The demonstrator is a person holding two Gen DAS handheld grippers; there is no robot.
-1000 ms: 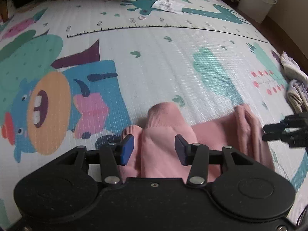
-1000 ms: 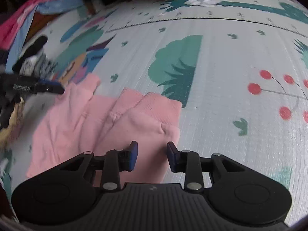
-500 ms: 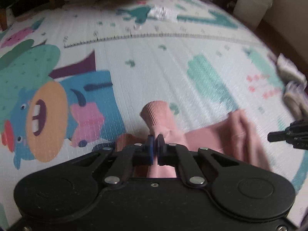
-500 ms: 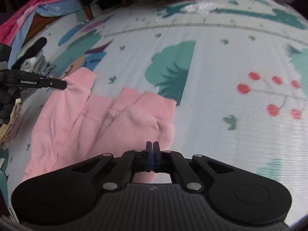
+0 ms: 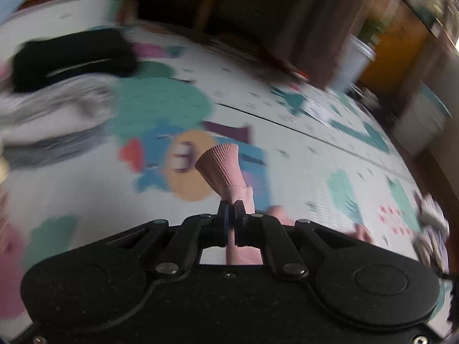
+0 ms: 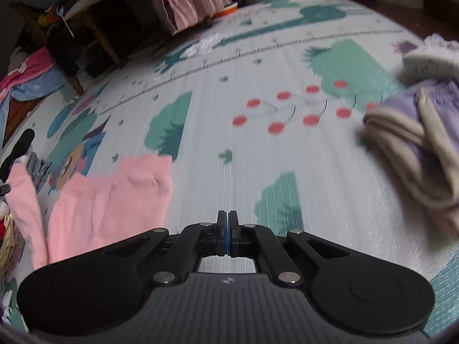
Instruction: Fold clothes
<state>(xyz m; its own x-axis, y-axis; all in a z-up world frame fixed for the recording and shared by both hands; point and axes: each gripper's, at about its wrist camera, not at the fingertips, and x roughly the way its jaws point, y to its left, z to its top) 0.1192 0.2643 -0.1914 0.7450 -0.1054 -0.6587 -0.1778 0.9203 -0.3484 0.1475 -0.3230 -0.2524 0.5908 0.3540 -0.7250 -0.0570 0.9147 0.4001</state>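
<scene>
A pink garment (image 6: 114,197) lies on the patterned play mat (image 6: 258,172), left of my right gripper. My left gripper (image 5: 231,206) is shut on the pink garment's sleeve; the ribbed cuff (image 5: 221,166) sticks up past the fingertips, lifted above the mat (image 5: 301,154). My right gripper (image 6: 227,218) is shut with nothing between its fingers; it hovers over bare mat to the right of the garment. The view from the left wrist is blurred.
A folded pile of purple and beige clothes (image 6: 421,132) lies at the right. Black and grey clothes (image 5: 66,86) lie at the left of the mat. A white bucket (image 5: 355,60), dark furniture and pink curtains (image 6: 186,3) stand beyond the mat's far edge.
My left gripper has lifted the pink sleeve and swung left. My right gripper, shut at the garment's edge before, now holds nothing and has moved right off the garment.
</scene>
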